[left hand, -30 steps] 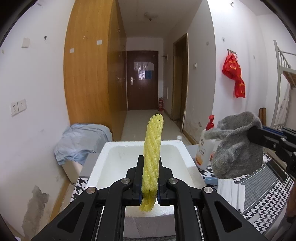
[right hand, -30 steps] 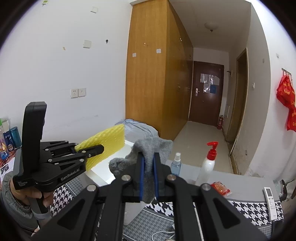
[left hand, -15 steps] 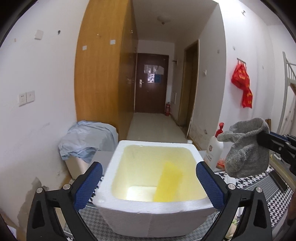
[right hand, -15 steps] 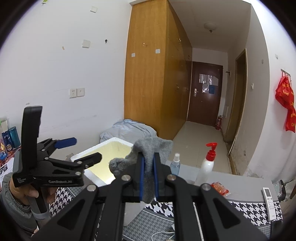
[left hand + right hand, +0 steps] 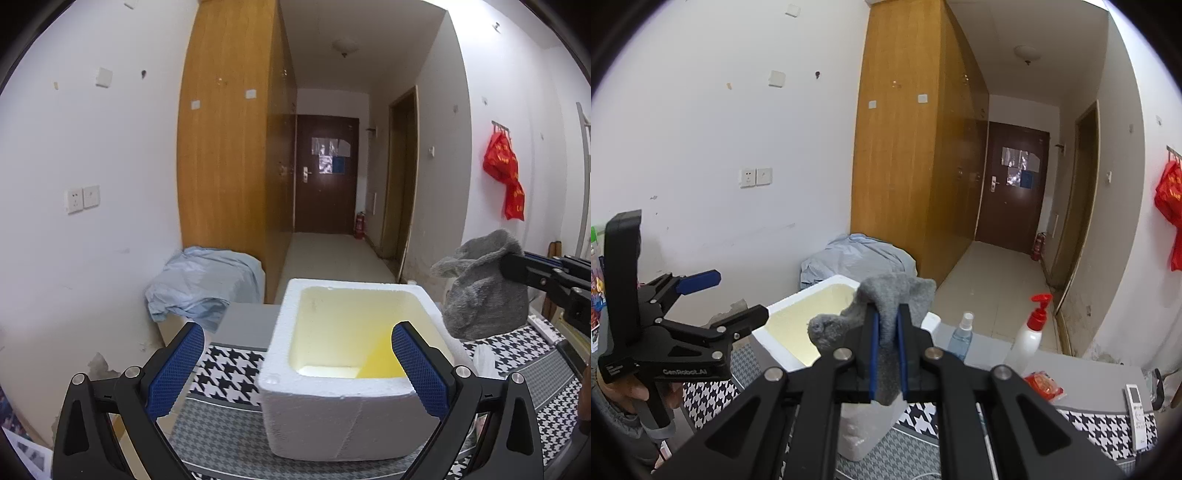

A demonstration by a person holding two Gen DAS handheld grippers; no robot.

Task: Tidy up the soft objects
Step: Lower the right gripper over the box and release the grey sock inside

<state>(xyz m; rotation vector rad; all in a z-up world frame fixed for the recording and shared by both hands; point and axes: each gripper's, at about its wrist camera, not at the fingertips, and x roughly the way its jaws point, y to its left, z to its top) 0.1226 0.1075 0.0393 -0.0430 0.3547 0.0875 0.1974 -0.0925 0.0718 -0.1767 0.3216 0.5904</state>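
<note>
A white foam box (image 5: 354, 413) stands on the houndstooth table cover. A yellow foam net (image 5: 376, 363) lies inside it at the front right. My left gripper (image 5: 295, 365) is open and empty, just in front of the box and above its near wall; it also shows in the right wrist view (image 5: 727, 299). My right gripper (image 5: 886, 354) is shut on a grey sock (image 5: 890, 295), held in the air to the right of the box. The sock also shows in the left wrist view (image 5: 484, 291). The box appears in the right wrist view (image 5: 798, 354) too.
A light blue cloth (image 5: 203, 280) covers a low thing left of the table. A pump bottle (image 5: 1030, 336), a small spray bottle (image 5: 960, 339), a red packet (image 5: 1043, 384) and a white remote (image 5: 1136, 406) lie on the table's right side. A red bag (image 5: 506, 173) hangs on the wall.
My left gripper opened and let go of the yellow foam net, which dropped into the foam box. The right gripper kept hold of the sock and barely moved.
</note>
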